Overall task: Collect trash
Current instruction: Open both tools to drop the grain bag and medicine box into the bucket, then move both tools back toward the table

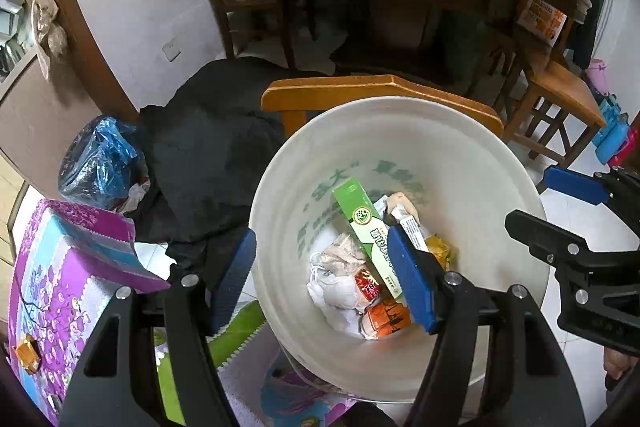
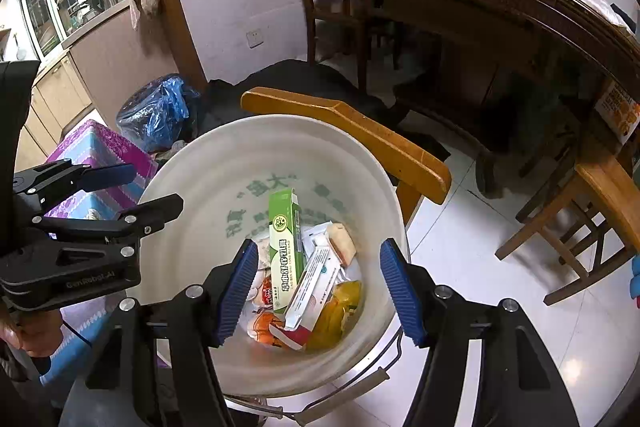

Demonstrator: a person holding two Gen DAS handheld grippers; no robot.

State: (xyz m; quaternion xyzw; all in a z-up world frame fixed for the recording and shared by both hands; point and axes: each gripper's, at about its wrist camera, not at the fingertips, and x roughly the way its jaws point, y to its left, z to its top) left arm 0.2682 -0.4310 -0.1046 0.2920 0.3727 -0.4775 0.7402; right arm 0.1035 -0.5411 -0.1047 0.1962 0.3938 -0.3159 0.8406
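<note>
Left wrist view: the left hand-held gripper [image 1: 324, 279] hangs over the near rim of the white bucket [image 1: 460, 147], jaws wide apart with nothing between the pads; one blue pad sits outside the wall, the other over the inside.
Right wrist view: the right hand-held gripper [image 2: 320, 287] is poised above the bucket's mouth, jaws also wide and empty, touching nothing.
Trash: below and ahead of both grippers, at the bottom of the bucket, lie a green carton [image 2: 286, 243], a white carton [image 2: 314, 283] leaning across it, a yellow wrapper [image 2: 340, 311], red-and-orange packets [image 2: 266, 327] and crumpled white paper [image 1: 336, 291].
Step in hand: judging by empty jaws over a filled bucket, a drop looks just finished.
Next move: likely lift both grippers clear of the rim and seek more litter; the small orange-wrapped piece [image 1: 28, 353] on the purple patterned cloth [image 1: 60, 267], left of the left gripper, is a candidate.
Beyond: a wooden chair back [image 2: 352, 135] stands just behind the bucket, with a blue plastic bag [image 2: 156, 115] further left.
</note>
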